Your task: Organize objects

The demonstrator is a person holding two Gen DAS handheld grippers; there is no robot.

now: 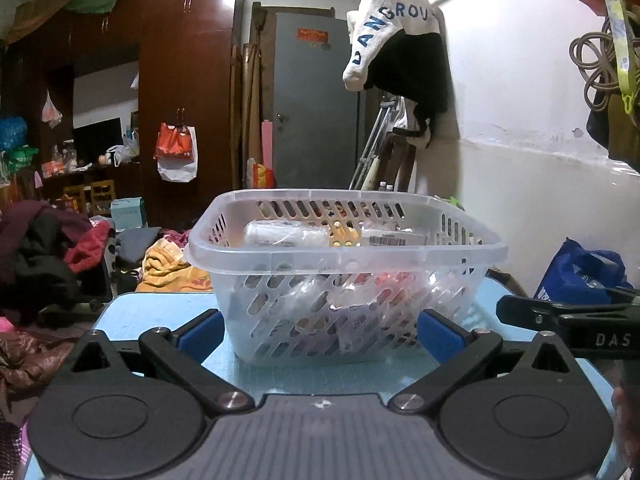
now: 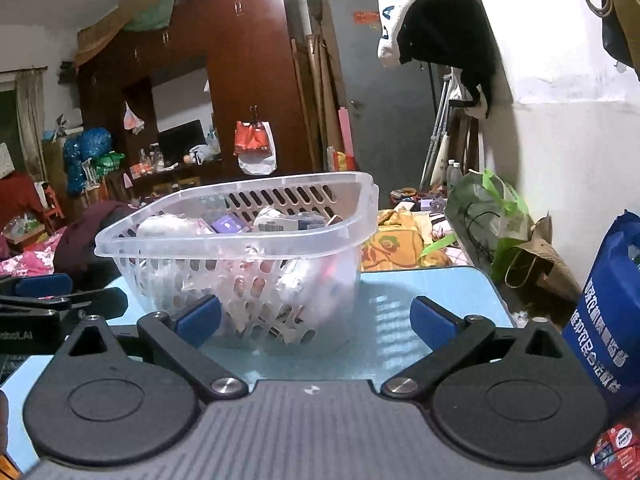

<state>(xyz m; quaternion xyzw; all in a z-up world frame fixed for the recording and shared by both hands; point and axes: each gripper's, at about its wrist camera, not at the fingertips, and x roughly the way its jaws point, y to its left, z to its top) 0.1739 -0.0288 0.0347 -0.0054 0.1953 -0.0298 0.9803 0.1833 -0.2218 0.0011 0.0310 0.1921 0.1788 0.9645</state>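
Observation:
A clear plastic slotted basket (image 1: 460, 246) stands on the light blue table (image 1: 160, 308), holding several small packets and boxes (image 1: 394, 237). My left gripper (image 1: 320, 338) is open, its blue pads on either side of the basket's near wall with nothing between them. In the right wrist view the same basket (image 2: 236, 236) sits left of centre on the table (image 2: 420, 288). My right gripper (image 2: 316, 322) is open and empty, just short of the basket's right corner. Each gripper shows at the edge of the other's view.
A blue printed bag (image 2: 608, 308) stands at the table's right edge, with a red packet (image 2: 614, 446) below it. A green bag (image 2: 486, 208) and brown paper bag (image 2: 538, 264) lie beyond the table. Clothes (image 1: 44, 248) pile up on the left. The white wall (image 1: 520, 120) runs along the right.

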